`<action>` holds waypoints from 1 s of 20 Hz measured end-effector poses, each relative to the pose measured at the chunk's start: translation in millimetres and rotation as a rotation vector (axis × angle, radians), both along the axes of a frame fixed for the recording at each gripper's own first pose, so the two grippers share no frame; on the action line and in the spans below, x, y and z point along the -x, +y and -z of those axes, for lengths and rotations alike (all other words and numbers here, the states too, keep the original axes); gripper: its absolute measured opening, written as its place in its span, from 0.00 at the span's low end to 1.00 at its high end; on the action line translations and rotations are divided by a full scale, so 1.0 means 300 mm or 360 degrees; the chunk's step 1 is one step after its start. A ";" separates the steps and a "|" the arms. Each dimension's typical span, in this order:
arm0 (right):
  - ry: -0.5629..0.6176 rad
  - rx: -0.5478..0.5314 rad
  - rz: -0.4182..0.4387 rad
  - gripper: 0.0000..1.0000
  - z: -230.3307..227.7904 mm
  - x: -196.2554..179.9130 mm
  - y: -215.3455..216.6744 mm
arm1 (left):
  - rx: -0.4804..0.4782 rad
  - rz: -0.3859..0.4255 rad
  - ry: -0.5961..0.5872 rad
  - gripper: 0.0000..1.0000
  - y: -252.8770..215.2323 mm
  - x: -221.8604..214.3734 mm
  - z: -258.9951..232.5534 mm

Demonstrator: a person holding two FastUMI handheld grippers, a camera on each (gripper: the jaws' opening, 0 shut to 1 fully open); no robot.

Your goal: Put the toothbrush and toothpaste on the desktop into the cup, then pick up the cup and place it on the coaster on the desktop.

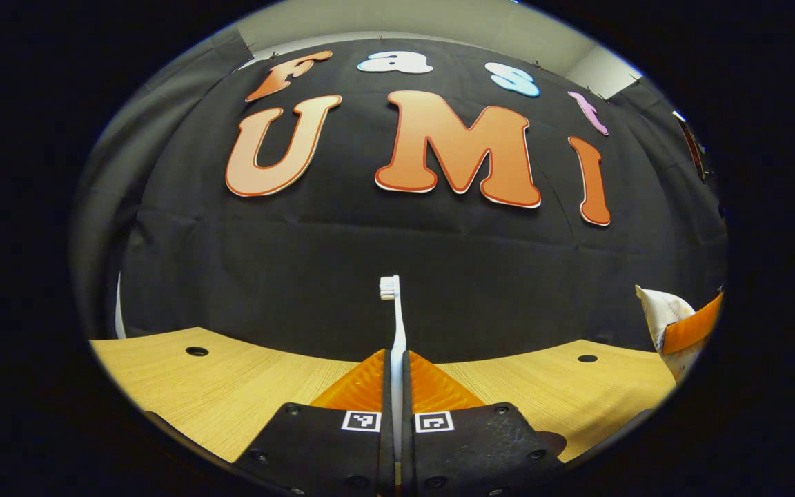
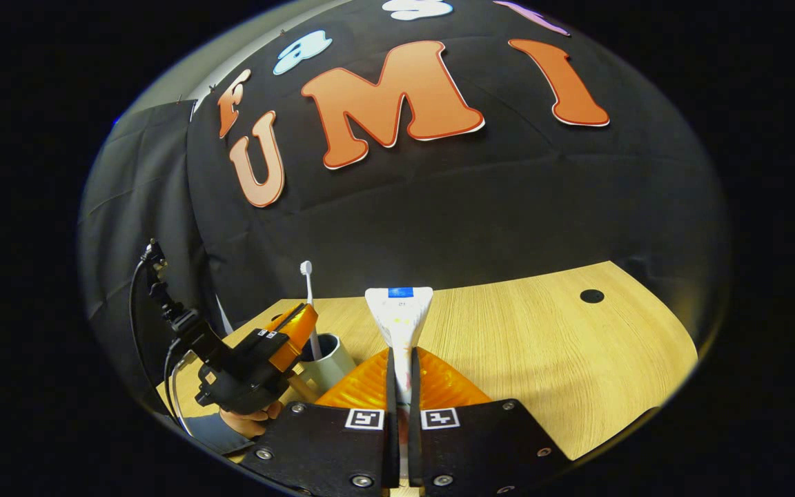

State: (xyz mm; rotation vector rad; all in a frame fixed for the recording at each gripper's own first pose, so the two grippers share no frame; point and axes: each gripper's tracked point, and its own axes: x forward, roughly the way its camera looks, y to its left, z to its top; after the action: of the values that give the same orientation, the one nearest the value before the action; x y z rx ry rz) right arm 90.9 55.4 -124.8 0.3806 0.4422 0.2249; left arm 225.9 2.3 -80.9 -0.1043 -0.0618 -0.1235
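Note:
My left gripper is shut on a white toothbrush, which stands upright with its bristle head on top. The right gripper view has this left gripper at the left, with the toothbrush and its lower end at the mouth of a pale cup on the wooden table. My right gripper is shut on a white toothpaste tube, flat crimped end up, just right of the cup. The left gripper view has the tube and a right-gripper finger at the far right.
A hand holds the left gripper, with cables running up behind it. The table has small round holes near its back edge. A dark brown flat patch peeks out beside the left gripper's body.

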 end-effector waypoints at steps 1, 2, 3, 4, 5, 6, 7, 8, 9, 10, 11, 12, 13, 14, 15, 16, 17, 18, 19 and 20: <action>-0.0003 0.0007 -0.0003 0.05 0.000 -0.002 0.005 | 0.0003 0.0003 0.0023 0.04 -0.001 0.003 0.011; -0.0006 0.0012 -0.0007 0.05 0.000 0.002 0.006 | -0.0001 0.0013 0.0048 0.04 -0.004 0.009 0.023; -0.0005 0.0010 -0.0008 0.05 0.000 0.002 0.004 | -0.0006 0.0015 0.0069 0.05 -0.003 0.018 0.029; -0.0007 0.0002 -0.0015 0.05 -0.002 0.004 0.008 | -0.0009 0.0034 0.0094 0.05 -0.009 0.017 0.035; -0.0018 -0.0005 -0.0020 0.05 -0.011 0.001 0.012 | -0.0014 0.0040 0.0116 0.06 -0.008 0.023 0.032; -0.0033 -0.0006 -0.0024 0.05 -0.015 0.002 0.019 | -0.0022 0.0035 0.0131 0.06 -0.006 0.028 0.039; -0.0051 -0.0006 -0.0024 0.05 -0.024 0.003 0.019 | -0.0026 0.0027 0.0147 0.06 -0.001 0.036 0.036; -0.0073 -0.0010 -0.0024 0.05 -0.035 -0.003 0.020 | -0.0008 0.0013 0.0157 0.07 0.006 0.048 0.040; -0.0090 -0.0020 -0.0017 0.05 -0.048 -0.010 0.015 | 0.0020 0.0015 0.0172 0.07 0.009 0.063 0.042; -0.0100 -0.0029 -0.0012 0.05 -0.065 -0.013 0.017 | 0.0044 0.0022 0.0190 0.08 0.014 0.087 0.053; -0.0111 -0.0031 -0.0014 0.05 -0.080 -0.019 0.018 | 0.0051 0.0035 0.0214 0.15 0.017 0.104 0.056; -0.0126 -0.0027 -0.0015 0.05 -0.093 -0.017 0.019 | 0.0048 0.0048 0.0245 0.20 0.014 0.121 0.062; -0.0146 -0.0019 -0.0018 0.05 -0.110 -0.026 0.024 | 0.0035 0.0039 0.0273 0.33 0.023 0.136 0.064; -0.0173 -0.0019 -0.0022 0.05 -0.131 -0.033 0.029 | 0.0035 0.0027 0.0297 0.39 0.040 0.149 0.069; -0.0215 -0.0036 -0.0033 0.05 -0.159 -0.038 0.042 | 0.0048 0.0013 0.0320 0.50 0.056 0.170 0.067; -0.0265 -0.0066 -0.0047 0.05 -0.185 -0.049 0.062 | 0.0080 -0.0006 0.0320 0.69 0.069 0.181 0.064; -0.0299 -0.0085 -0.0062 0.05 -0.208 -0.055 0.082 | 0.0098 -0.0024 0.0318 0.88 0.092 0.199 0.045; -0.0330 -0.0086 -0.0080 0.05 -0.224 -0.061 0.107 | 0.0093 -0.0049 0.0319 0.93 0.110 0.209 0.045; -0.0357 -0.0065 -0.0097 0.06 -0.241 -0.072 0.128 | 0.0072 -0.0053 0.0328 0.95 0.124 0.223 0.035; -0.0382 -0.0039 -0.0108 0.06 -0.256 -0.083 0.147 | 0.0043 -0.0056 0.0342 0.95 0.132 0.240 0.031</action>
State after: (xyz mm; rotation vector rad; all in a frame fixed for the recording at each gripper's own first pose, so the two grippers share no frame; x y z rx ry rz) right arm 115.8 99.4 -48.1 0.3579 0.2167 0.3383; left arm 154.0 42.0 -90.2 -0.1426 0.1488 -0.0760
